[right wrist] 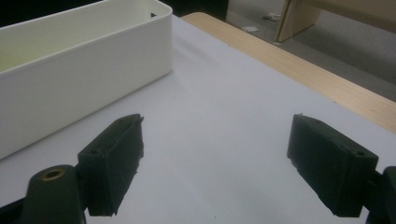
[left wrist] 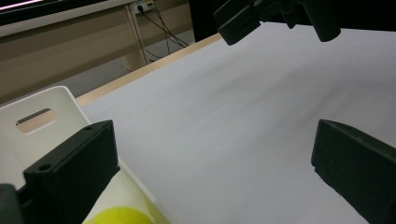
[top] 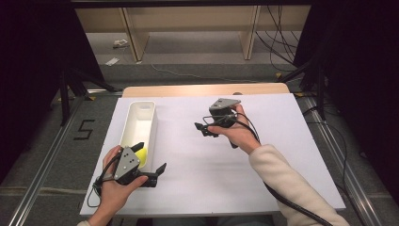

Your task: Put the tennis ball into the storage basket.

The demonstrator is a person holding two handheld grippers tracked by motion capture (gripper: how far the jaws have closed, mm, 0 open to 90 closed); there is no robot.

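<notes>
The ball [top: 142, 153], yellow-green, lies inside the white bin [top: 151, 123], at the bin's near end, close to the person's left hand. It looks settled there, so the putting-in part of the work seems done; what is left, as far as I can judge, is only to draw both hands away, or to fetch another thing if one is wanted. A ball has no long axis and points nowhere; the bin does have one, running from the near edge of the counter [top: 282, 155] toward its far edge, its narrow ends near and far, with a slot handle [left wrist: 33, 120] in one end wall, probably the far one, though the left gripper view is too close to be sure.

The left gripper [top: 151, 163] sits at the bin's near end, just beside the ball; its fingers stand wide, one over the bin and one out over the bare counter, holding nothing. In its own view the ball [left wrist: 122, 216] peeks up at the bottom edge.

Farther off, to the right of the bin and well apart from it, the right gripper [top: 203, 128] hangs above the counter with its fingers turned toward the bin. They are spread apart with nothing between them.
</notes>
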